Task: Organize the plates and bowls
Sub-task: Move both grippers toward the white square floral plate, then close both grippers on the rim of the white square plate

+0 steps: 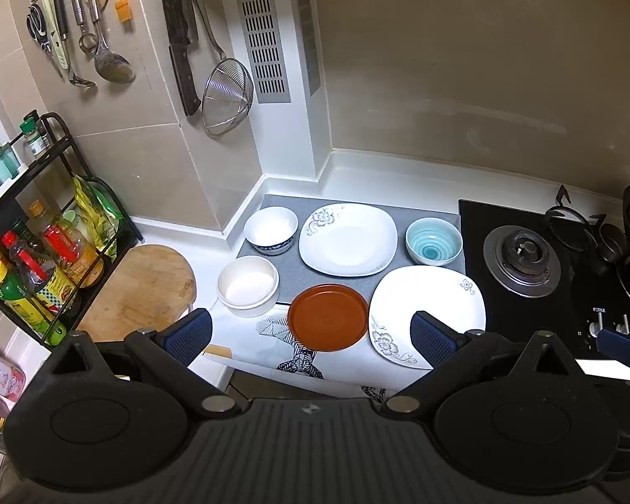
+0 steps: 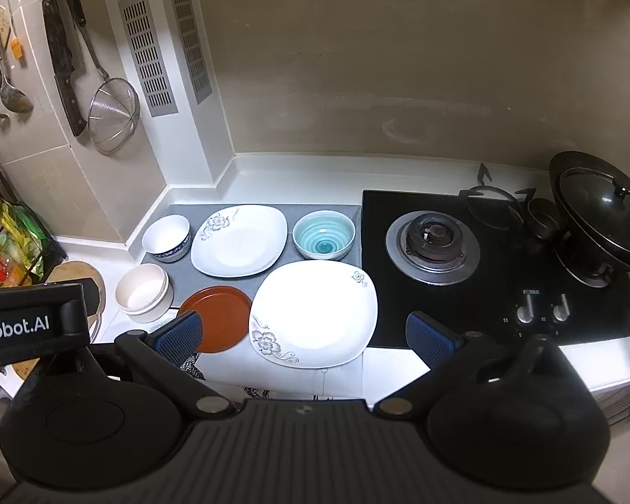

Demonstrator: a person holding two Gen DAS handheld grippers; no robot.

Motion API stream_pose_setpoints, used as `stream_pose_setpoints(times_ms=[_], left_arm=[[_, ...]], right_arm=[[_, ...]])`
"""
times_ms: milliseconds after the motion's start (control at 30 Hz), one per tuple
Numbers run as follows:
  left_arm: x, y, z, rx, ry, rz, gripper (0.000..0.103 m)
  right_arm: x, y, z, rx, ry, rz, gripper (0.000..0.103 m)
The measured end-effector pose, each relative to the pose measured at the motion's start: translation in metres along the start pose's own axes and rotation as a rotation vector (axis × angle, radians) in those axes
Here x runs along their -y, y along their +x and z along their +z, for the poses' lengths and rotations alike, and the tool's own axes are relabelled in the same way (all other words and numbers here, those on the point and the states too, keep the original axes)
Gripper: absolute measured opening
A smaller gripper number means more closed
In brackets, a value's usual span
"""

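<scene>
On the counter lie two white square plates with flower prints, one at the back (image 1: pixel 347 238) (image 2: pixel 238 240) and one nearer the front (image 1: pixel 428 311) (image 2: pixel 313 312). A brown round plate (image 1: pixel 327 317) (image 2: pixel 220 317) sits left of the front one. A white bowl with a blue base (image 1: pixel 270 230) (image 2: pixel 166 237), a cream bowl (image 1: pixel 248 286) (image 2: pixel 143 297) and a teal bowl (image 1: pixel 433 240) (image 2: pixel 324 235) stand around them. My left gripper (image 1: pixel 311 336) hovers open above the brown plate, holding nothing. My right gripper (image 2: pixel 304 336) hovers open over the front white plate, also holding nothing.
A gas stove (image 2: pixel 462 260) with a lidded wok (image 2: pixel 600 218) fills the right. A black rack of bottles (image 1: pixel 33 260) and a round wooden board (image 1: pixel 143 290) stand at the left. Utensils, a knife and a strainer (image 1: pixel 227 101) hang on the wall.
</scene>
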State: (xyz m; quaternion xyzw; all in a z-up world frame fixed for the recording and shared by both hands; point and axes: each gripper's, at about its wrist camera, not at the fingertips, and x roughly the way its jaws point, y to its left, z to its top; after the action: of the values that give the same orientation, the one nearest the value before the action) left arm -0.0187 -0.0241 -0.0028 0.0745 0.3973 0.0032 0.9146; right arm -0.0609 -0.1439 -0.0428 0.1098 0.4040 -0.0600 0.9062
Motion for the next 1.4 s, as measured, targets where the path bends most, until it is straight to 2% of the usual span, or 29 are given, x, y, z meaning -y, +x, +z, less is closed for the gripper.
stream_pose_setpoints(times_ms=[1033, 1233, 1300, 1400], left_arm=[[0.012, 0.008, -0.010, -0.015, 0.039, 0.004, 0.103], [0.018, 0.042, -0.012, -0.035, 0.086, -0.005, 0.103], [0.015, 0.063, -0.016, -0.063, 0.083, -0.021, 0.103], [0.008, 0.109, -0.026, -0.098, 0.064, -0.049, 0.103]], right_arm=[[0.018, 0.012, -0.011, -0.036, 0.035, 0.023, 0.103], [0.022, 0.043, -0.017, -0.082, 0.060, 0.025, 0.103], [0.028, 0.062, -0.025, -0.105, 0.079, 0.012, 0.103], [0.041, 0.089, -0.043, -0.072, 0.097, -0.057, 0.103]])
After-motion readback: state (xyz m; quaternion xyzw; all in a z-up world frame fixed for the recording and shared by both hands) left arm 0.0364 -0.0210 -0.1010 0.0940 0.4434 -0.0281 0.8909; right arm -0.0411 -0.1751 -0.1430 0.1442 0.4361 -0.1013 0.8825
